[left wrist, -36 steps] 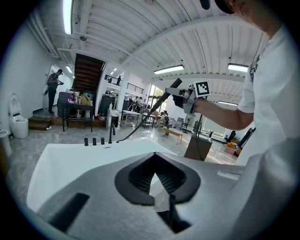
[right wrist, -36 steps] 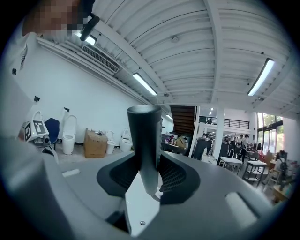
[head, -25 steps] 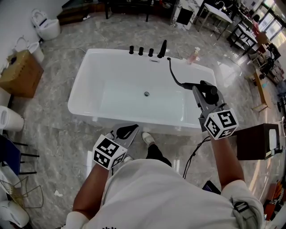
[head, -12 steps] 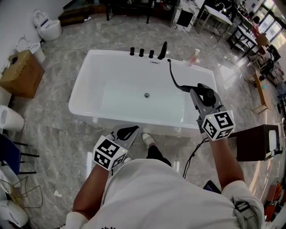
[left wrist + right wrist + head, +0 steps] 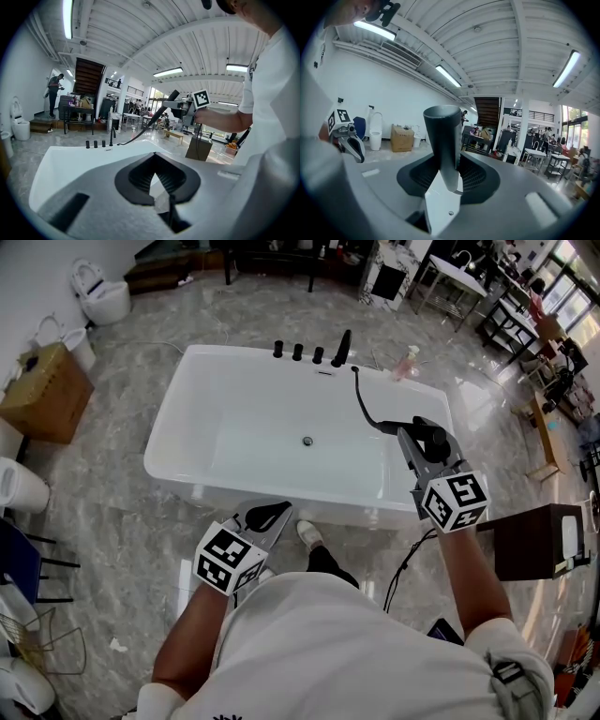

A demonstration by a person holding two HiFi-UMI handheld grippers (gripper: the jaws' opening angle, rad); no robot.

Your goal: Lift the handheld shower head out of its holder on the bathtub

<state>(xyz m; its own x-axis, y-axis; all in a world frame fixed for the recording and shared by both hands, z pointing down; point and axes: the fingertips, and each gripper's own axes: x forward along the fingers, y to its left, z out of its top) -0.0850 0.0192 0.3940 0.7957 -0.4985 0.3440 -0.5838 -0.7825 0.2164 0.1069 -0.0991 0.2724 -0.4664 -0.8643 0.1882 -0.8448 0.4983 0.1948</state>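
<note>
Head view: shower head (image 5: 437, 434) hung over the bathtub's (image 5: 173, 418) right end.
Right gripper (image 5: 415, 435): clamped on its handle.
Left gripper (image 5: 274, 510): jaws together, empty.
Tub interior: drain (image 5: 307, 439) showed.

Bathtub (image 5: 178, 418): glossy white, smooth, acrylic-looking. Shower head (image 5: 443, 136): smooth matt dark grey; hose (image 5: 364, 404) black. Floor (image 5: 112, 502): polished grey marble-look tile, mirror sheen. Box (image 5: 42, 395), nine o'clock of tub: plain brown cardboard, matt. Right gripper (image 5: 443, 157): matt grey plastic shell, jaws lined with ribbed black pads. Shirt (image 5: 319, 652): white cloth.
</note>
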